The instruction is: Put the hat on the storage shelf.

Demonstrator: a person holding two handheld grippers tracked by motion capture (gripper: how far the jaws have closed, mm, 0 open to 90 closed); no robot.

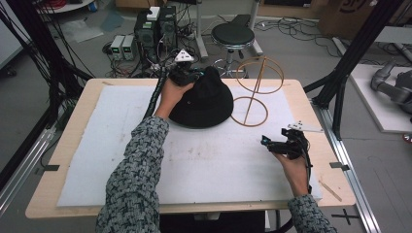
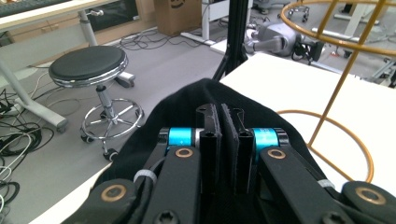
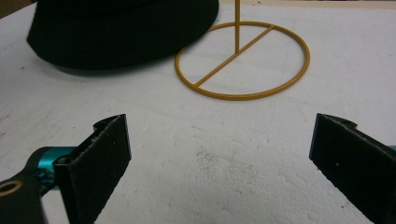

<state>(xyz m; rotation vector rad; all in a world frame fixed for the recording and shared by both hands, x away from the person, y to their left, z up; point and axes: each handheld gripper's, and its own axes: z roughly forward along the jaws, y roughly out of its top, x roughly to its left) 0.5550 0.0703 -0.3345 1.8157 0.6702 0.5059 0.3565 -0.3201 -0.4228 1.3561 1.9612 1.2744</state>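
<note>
A black hat (image 1: 201,99) sits on the white mat, its crown raised toward the far side. My left gripper (image 1: 187,74) is shut on the hat's crown (image 2: 205,98), its jaws pressed together with black cloth between them. A gold wire hat stand (image 1: 255,90) rises just right of the hat; its ring base (image 3: 243,60) lies flat on the mat and its upper ring (image 2: 336,28) hangs above. My right gripper (image 1: 279,144) hovers low over the mat near the right edge, open, with nothing between its pads (image 3: 100,163).
The white foam mat (image 1: 209,160) covers most of the wooden table (image 1: 73,145). Beyond the far edge stand a black stool (image 1: 233,36), electronics boxes (image 1: 155,29) and floor cables. Black frame posts (image 1: 350,58) rise at the right.
</note>
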